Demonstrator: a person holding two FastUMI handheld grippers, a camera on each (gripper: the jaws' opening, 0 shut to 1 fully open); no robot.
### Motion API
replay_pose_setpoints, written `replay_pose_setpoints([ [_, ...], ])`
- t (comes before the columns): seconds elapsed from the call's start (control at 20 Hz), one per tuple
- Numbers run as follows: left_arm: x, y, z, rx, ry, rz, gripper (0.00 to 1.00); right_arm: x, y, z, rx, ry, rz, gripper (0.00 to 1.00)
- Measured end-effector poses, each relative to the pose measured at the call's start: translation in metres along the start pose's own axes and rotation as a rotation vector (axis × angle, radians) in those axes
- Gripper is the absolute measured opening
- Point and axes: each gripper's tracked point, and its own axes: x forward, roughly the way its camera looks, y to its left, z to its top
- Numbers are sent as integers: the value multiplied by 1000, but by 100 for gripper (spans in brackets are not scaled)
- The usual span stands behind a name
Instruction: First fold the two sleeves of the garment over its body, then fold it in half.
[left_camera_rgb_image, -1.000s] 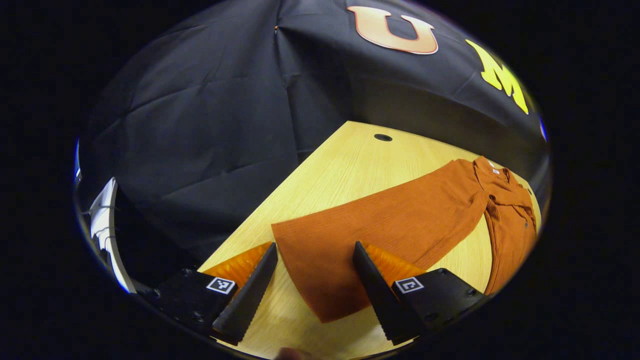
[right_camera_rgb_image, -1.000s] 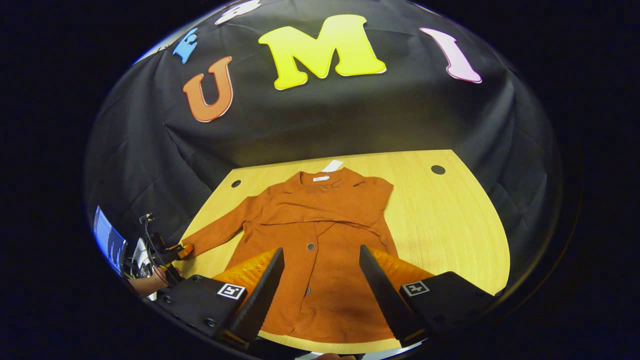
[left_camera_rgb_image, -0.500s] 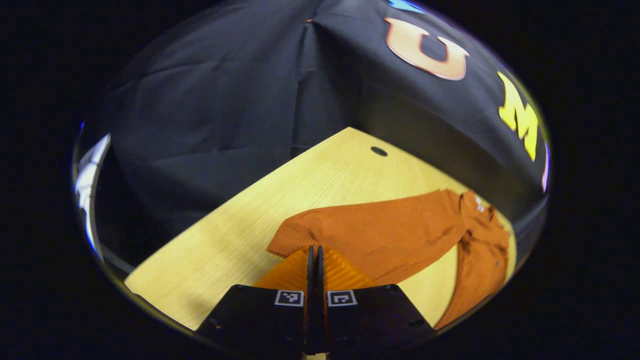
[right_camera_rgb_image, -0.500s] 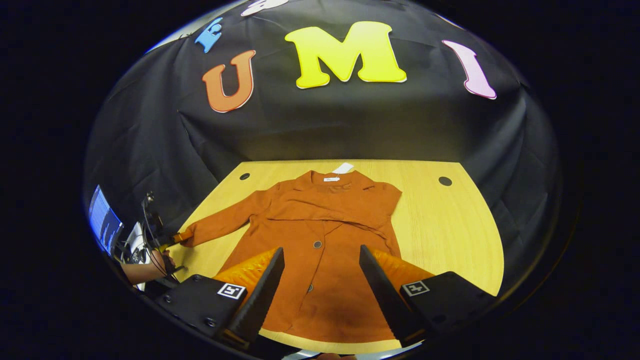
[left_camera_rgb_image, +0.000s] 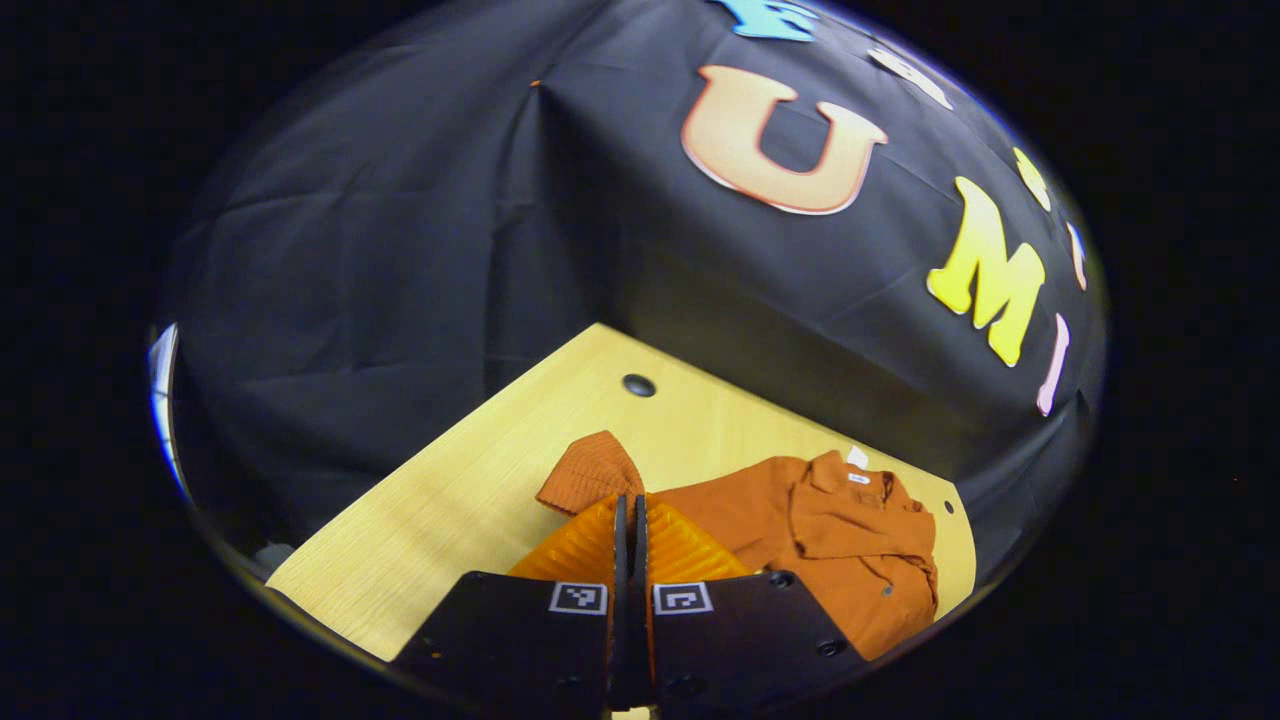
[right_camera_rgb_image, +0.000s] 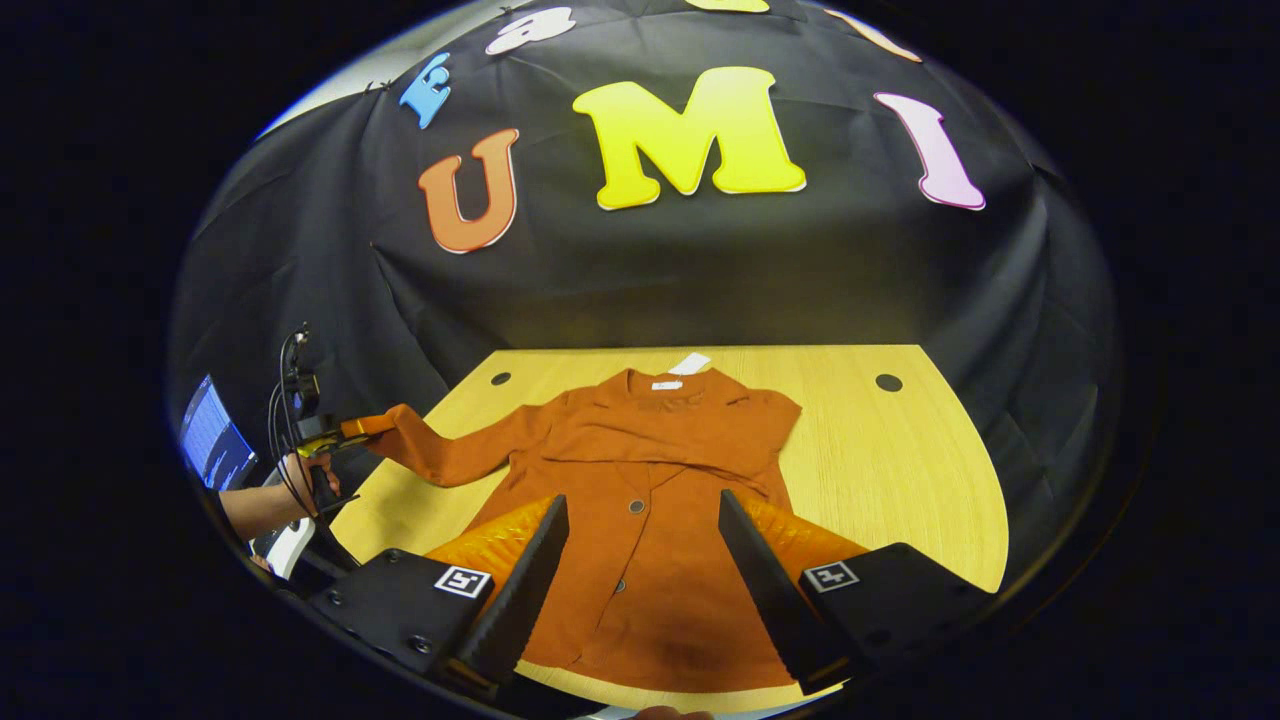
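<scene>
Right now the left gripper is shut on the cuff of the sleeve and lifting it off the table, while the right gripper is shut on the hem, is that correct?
Not quite. The right gripper is open: in the right gripper view its fingers stand apart over the garment's lower front, gripping nothing. The rest holds: the left gripper is shut on the sleeve, whose cuff is raised off the table.

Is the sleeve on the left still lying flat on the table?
No: in the right gripper view the sleeve hangs lifted off the table, its cuff pinched in the left hand-held gripper.

Black gripper bodies (right_camera_rgb_image: 640, 560), square coded markers, screws; ribbed jaws; black cables.
</scene>
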Motion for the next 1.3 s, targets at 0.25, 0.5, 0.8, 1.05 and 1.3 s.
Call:
replay_pose_setpoints([
  [0.25, 19, -113, 36, 113, -9, -108, 3, -13, -27, 3, 80, -46, 8, 93],
  [0.5, 32, -235, 58, 214, -28, -237, 3, -41, -66, 5, 110, -99, -27, 92],
  [0.8, 47, -374, -10, 343, 59, -389, 3, -77, -128, 10, 166, -150, -106, 92],
  [1.05, 86, -426, -91, 443, 181, -389, 3, -110, -180, -10, 187, -136, -203, 97],
  [1.3, 120, -431, -166, 679, 251, -292, 3, -133, -212, -35, 246, -96, -281, 97],
])
